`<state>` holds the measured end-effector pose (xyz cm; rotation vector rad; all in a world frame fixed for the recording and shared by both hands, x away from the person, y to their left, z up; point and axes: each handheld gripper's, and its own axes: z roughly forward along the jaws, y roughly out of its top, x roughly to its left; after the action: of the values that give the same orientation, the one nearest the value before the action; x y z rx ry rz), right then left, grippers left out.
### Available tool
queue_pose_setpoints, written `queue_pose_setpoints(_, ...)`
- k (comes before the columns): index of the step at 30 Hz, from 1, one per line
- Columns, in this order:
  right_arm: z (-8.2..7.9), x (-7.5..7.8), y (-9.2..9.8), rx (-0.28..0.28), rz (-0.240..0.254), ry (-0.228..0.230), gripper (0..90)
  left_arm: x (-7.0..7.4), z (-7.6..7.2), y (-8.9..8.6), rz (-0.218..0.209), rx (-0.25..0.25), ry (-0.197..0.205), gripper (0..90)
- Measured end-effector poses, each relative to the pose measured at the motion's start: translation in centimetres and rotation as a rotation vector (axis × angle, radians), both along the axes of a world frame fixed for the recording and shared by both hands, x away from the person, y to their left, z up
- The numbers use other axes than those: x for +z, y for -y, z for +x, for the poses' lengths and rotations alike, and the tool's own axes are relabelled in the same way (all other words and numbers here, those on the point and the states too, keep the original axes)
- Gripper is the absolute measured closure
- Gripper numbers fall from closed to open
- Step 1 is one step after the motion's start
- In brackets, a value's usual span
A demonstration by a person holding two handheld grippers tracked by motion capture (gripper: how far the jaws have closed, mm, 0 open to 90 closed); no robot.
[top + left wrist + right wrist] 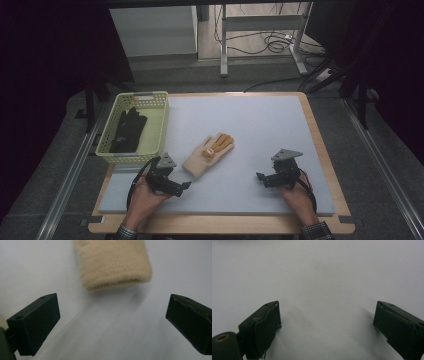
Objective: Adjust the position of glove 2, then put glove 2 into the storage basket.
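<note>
both grippers low over grey mat (260, 120), wide bare room btwn them.
left gripper (186, 185) jaws wide apart, empty, just short of tan glove (209, 153) cuff mid-mat; right gripper (259, 176) jaws wide apart, empty; black glove (128, 129) in basket (159, 131) at mat's left edge.

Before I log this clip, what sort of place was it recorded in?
Probably a lab or workshop data-collection station: a grey mat on a wooden table, dark curtains at both sides, and loose cables on the floor under a metal frame behind.
</note>
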<state>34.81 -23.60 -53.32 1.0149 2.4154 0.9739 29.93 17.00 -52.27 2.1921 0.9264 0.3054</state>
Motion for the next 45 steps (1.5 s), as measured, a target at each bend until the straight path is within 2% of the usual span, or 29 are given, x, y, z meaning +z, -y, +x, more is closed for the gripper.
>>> queue_pose_setpoints(9,0.0,0.0,0.0,-0.001,-0.001,0.002,7.0,1.1,1.7,1.6,0.000,-0.017,-0.013,0.0)
queue_pose_setpoints(20,0.0,0.0,0.0,0.000,-0.001,0.003,7.1,1.9,3.9,3.4,0.028,-0.023,-0.038,0.0)
queue_pose_setpoints(38,0.0,0.0,0.0,-0.001,-0.001,0.003,7.1,1.3,8.1,6.7,0.075,-0.042,-0.103,0.0)
queue_pose_setpoints(45,0.0,0.0,0.0,-0.001,-0.001,0.003,7.1,0.1,10.0,8.1,0.107,-0.049,-0.144,0.0)
